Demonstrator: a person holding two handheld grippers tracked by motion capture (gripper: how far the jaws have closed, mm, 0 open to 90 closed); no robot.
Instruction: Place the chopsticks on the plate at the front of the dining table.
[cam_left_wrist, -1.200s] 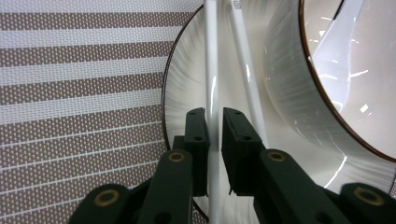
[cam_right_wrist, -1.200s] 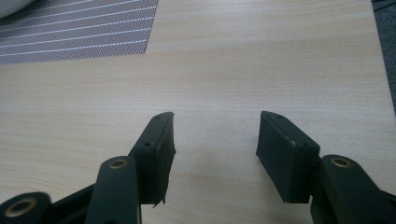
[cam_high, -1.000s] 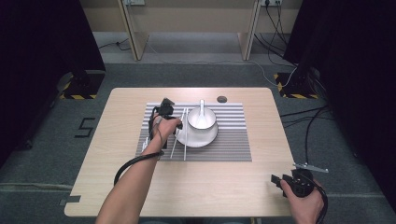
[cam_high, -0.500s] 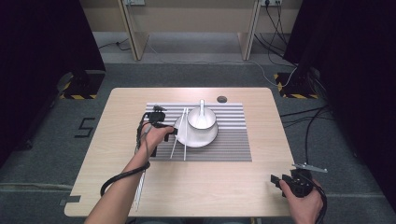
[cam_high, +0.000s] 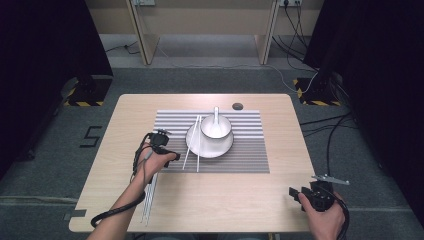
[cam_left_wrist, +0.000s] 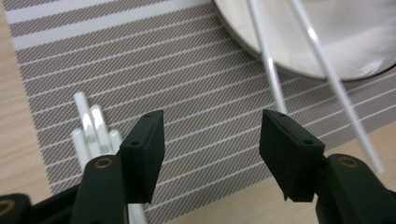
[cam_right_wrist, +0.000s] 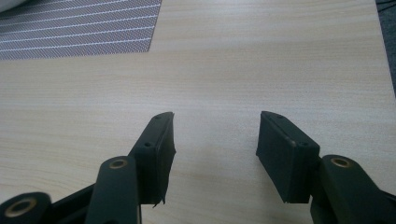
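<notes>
A white plate (cam_high: 222, 148) sits on the striped placemat (cam_high: 250, 160) with a white bowl (cam_high: 216, 128) and a spoon (cam_high: 216, 112) on it. Two white chopsticks (cam_high: 192, 145) lean across the plate's left rim (cam_left_wrist: 299, 65) and down onto the mat. My left gripper (cam_high: 161, 136) hovers over the mat's left edge, left of the plate. Its jaws have just been opening and nothing is between them (cam_left_wrist: 212, 116). Loose white chopsticks (cam_left_wrist: 91, 126) lie beside its left jaw. My right gripper (cam_high: 296, 194) rests open over bare wood at the front right (cam_right_wrist: 215, 116).
Several spare chopsticks (cam_high: 148, 200) lie on the wooden table (cam_high: 225, 200) under my left forearm, near the front edge. A small dark disc (cam_high: 237, 105) is set in the table behind the mat. The mat's corner (cam_right_wrist: 93, 28) lies beyond the right gripper.
My left gripper has drawn back from the plate, leftward and toward me, and its jaws have opened. The two chopsticks stay leaning on the plate. The right gripper has not moved.
</notes>
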